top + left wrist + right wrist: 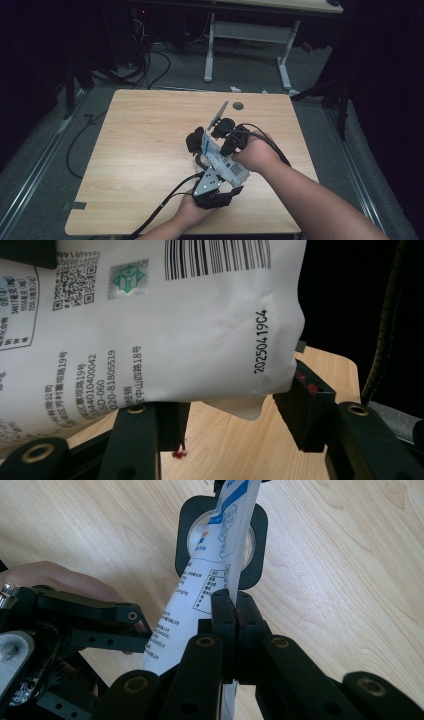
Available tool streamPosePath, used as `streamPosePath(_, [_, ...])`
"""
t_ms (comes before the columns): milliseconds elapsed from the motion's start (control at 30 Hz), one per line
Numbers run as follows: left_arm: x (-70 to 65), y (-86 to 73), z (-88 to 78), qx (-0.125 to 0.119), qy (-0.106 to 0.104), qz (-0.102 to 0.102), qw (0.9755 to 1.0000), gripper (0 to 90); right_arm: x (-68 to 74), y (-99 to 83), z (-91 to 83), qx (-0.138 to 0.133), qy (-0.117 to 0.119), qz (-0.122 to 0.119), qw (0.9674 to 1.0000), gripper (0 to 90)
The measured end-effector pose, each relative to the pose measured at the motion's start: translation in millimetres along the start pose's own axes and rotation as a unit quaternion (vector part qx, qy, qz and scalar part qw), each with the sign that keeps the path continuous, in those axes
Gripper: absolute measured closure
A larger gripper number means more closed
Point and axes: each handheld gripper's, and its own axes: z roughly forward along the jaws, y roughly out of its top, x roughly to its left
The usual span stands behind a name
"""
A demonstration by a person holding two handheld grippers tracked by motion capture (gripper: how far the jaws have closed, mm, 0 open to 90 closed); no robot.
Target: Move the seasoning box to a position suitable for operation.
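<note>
gripping the white pouch [165,330] near its lower body, the left gripper [214,196] has its jaws pressed on the pouch's two sides; the pouch's long axis rises away toward a black scale [222,537], where the right gripper [233,612] pinches its edge flat.

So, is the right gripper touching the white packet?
Touching. In the right gripper view, the right gripper has its two jaws pressed together on the edge of the white packet, with no gap on either side.

White printed pouch [190,330], barcode and date code on its back, stands on edge between my grippers, above the table.
</note>
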Motion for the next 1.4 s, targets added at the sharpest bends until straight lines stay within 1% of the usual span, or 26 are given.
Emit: streamPosePath(1400, [-0.4,3.6,-1.6,-0.006,-0.001,0.002,1.0,50.8,-0.4,1.2,-2.8,-0.003,0.0,-0.001,1.0,89.8])
